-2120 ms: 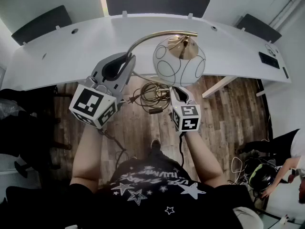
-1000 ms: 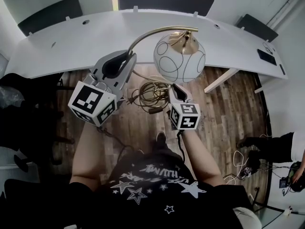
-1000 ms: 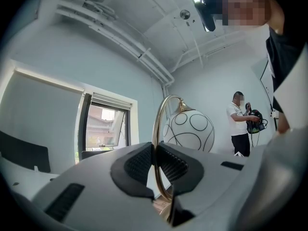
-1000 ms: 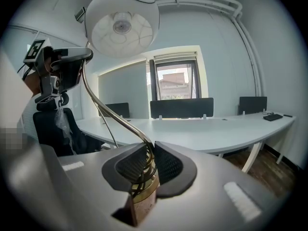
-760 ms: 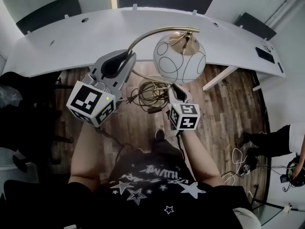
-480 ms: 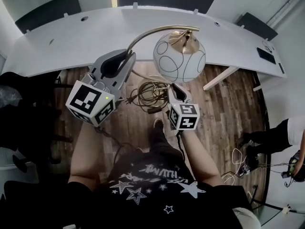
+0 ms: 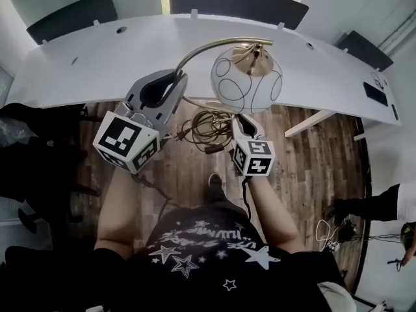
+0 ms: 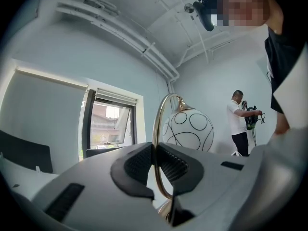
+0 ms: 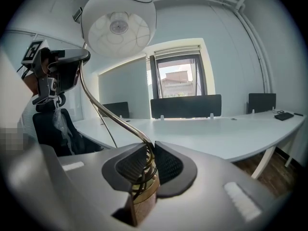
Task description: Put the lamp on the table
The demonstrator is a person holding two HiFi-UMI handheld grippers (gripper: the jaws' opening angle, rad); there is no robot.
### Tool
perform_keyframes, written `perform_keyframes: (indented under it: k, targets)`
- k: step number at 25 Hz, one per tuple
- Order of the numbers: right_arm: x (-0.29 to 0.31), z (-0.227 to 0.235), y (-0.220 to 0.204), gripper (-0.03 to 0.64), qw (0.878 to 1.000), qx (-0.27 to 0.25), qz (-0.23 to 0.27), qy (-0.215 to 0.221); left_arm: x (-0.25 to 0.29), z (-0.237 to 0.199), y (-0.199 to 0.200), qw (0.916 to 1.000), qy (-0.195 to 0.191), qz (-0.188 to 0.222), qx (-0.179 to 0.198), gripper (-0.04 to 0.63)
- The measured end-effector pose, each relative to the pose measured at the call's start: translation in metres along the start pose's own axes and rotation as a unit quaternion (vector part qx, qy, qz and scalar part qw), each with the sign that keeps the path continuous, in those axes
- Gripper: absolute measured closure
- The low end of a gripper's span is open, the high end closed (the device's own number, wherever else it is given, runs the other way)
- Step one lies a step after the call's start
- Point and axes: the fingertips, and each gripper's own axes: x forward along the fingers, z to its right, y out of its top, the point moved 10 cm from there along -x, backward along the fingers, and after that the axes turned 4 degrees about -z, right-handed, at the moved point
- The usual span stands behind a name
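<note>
The lamp has a white globe shade with black line loops, a curved brass arm and a brass base with a coiled cord. I hold it in the air over the wood floor, just before the near edge of the white table. My left gripper is shut on the brass arm where it curves up. My right gripper is shut on the brass stem and cord by the base. The globe hangs above the right gripper.
Dark chairs stand behind the long curved table. A small dark device lies at the table's right end. A person stands off to the right. Another dark chair is at my left.
Both grips hold as before and the lamp keeps its place between the grippers. The view has shifted a little over the floor, and the person at the right edge has moved.
</note>
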Motion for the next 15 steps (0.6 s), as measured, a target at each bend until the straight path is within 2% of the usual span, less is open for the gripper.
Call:
perform_keyframes:
  k: [15]
  targets:
    - [0.004,0.008,0.006,0.568,0.999,-0.025,0.001,0.047,-0.013,0.019,0.003,0.9987,0.051,0.001,0.002,0.554]
